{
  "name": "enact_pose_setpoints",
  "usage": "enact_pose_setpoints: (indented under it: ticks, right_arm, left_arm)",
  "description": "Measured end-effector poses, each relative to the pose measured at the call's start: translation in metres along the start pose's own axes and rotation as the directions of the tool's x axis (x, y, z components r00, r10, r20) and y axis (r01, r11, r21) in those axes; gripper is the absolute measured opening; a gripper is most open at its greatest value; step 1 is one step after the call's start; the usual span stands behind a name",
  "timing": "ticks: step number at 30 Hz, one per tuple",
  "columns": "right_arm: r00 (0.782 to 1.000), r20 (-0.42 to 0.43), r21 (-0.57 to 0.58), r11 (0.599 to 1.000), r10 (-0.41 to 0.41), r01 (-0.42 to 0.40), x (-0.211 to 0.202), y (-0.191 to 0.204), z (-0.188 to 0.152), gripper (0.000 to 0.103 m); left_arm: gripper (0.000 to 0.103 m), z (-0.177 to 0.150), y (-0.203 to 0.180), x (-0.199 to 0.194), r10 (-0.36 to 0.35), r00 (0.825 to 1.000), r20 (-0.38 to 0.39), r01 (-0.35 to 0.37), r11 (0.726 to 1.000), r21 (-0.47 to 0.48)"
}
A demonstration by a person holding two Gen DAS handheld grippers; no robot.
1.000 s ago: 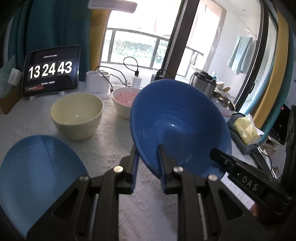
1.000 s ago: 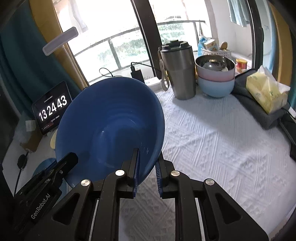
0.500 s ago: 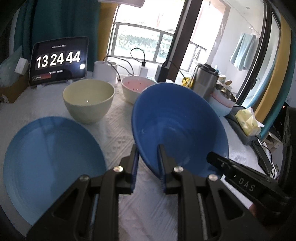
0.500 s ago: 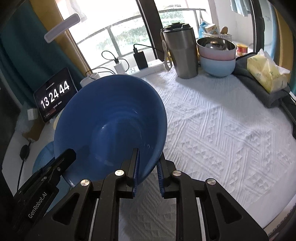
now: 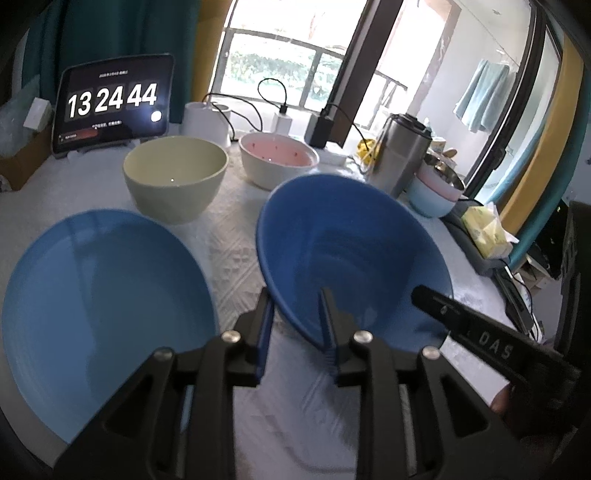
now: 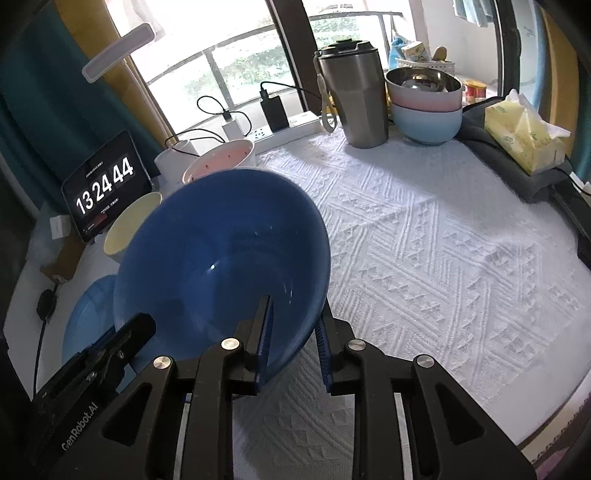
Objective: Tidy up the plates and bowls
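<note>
Item: blue bowl (image 5: pixel 347 254), tilted, rim clamped by both left gripper (image 5: pixel 295 325) and right gripper (image 6: pixel 293 339). Lowered nearer the counter (image 6: pixel 443 236) than a second ago. Blue plate (image 5: pixel 103 306) at nine o'clock; stacking likely next.

A white, relief-patterned cloth (image 6: pixel 424 236) covers the worktop. Behind it a wide window (image 6: pixel 221 59) with a railing lets in bright daylight, green foliage showing outside. A dark vertical window post (image 5: pixel 365 62) divides the glass. Teal curtains (image 5: pixel 110 33) and a mustard-yellow drape (image 6: pixel 122 85) hang at the left. A long white lamp bar (image 6: pixel 118 51) reaches across the panes. At the right, a light-blue towel (image 5: pixel 484 96) hangs beyond a dark-framed glass door (image 5: pixel 517 110).
</note>
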State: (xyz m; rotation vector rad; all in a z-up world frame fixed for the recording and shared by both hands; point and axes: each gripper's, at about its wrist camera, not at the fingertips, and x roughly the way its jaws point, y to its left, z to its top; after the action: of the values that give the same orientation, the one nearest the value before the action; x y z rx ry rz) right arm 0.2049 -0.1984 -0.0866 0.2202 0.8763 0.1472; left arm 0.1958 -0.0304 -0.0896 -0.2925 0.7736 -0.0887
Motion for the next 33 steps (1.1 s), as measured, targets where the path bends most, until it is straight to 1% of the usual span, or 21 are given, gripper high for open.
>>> enact_pose_setpoints:
  ticks: [4,14,20,33]
  right_arm:
    - [1.000,0.021,0.001,1.000,-0.016,0.016,-0.007,-0.002,0.004,0.024]
    - [0.997,0.072,-0.001,0.999,-0.041,0.041,-0.020,-0.002,0.015,0.025]
    - [0.995,0.092,-0.012,0.999,-0.036,0.037,-0.026,0.004,0.022,0.025]
    - [0.994,0.105,-0.043,0.999,-0.009,0.014,-0.027,0.026,0.036,0.025]
  left_arm:
    - [0.028,0.003,0.002,-0.002,0.007,1.000,0.006,-0.007,1.000,-0.005]
    - [0.029,0.013,0.010,-0.016,0.018,0.998,0.058,-0.017,1.000,-0.009]
    - [0.030,0.021,0.015,-0.024,0.029,0.996,0.089,-0.028,1.000,-0.013]
    - [0.030,0.036,0.029,-0.032,0.053,0.991,0.121,-0.050,0.998,-0.028]
